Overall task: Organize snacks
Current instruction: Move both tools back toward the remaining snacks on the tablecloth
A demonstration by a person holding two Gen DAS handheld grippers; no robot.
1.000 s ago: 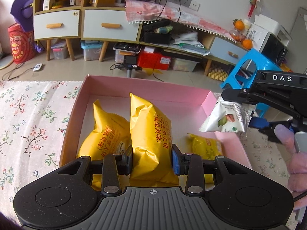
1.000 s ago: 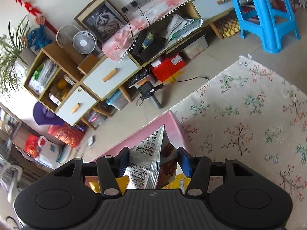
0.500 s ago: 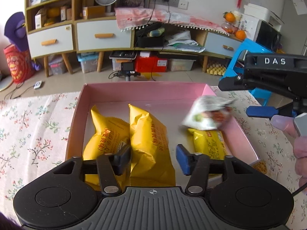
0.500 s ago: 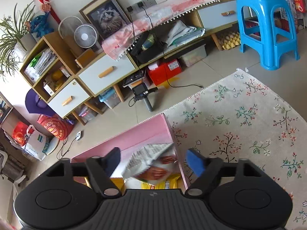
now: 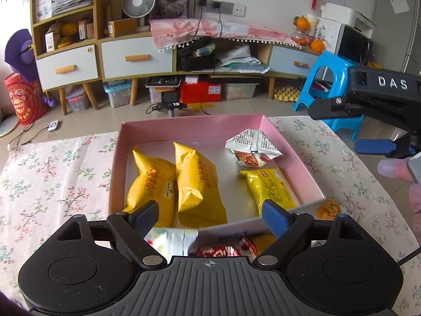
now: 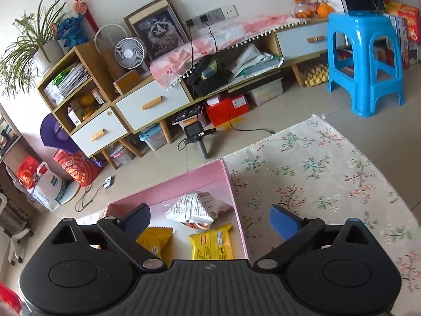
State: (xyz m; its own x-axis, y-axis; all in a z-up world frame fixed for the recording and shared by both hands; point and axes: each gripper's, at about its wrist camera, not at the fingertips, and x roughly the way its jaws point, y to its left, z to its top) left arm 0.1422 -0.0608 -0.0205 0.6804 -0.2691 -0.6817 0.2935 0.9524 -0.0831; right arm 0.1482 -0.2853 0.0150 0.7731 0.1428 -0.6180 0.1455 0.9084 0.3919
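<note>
Currently both grippers are above a shallow pink cardboard box (image 5: 289, 155) sitting on a floral-print tablecloth (image 5: 52, 173), jaws on both opening with nothing pressed between the pads. Left gripper (image 5: 209, 214) hangs over the box's near edge; between its spread fingers is a tall yellow foil snack pack (image 5: 196, 181), lying free in the box, no contact with either pad. Just left of it, touching, is a second yellow foil snack pack (image 5: 151, 184) against the box's left wall. A smaller flat yellow snack packet (image 5: 268, 187) lies near the right wall towards the near right corner. A white crinkled nut packet with printed text (image 5: 254, 147) sits in the far right corner, resting partly against the right wall. Right gripper (image 6: 209, 218) is wide, nothing held; the white packet shows below, between its fingers. In the left view the right gripper (image 5: 368, 126) is at the right edge, apart from the box, with the person's fingers (image 5: 394, 169) on its handle. Outside the box, at its near edge: silver-and-red wrapped snacks (image 5: 200, 245) and an orange packet (image 5: 327, 209) by the near right corner.
</note>
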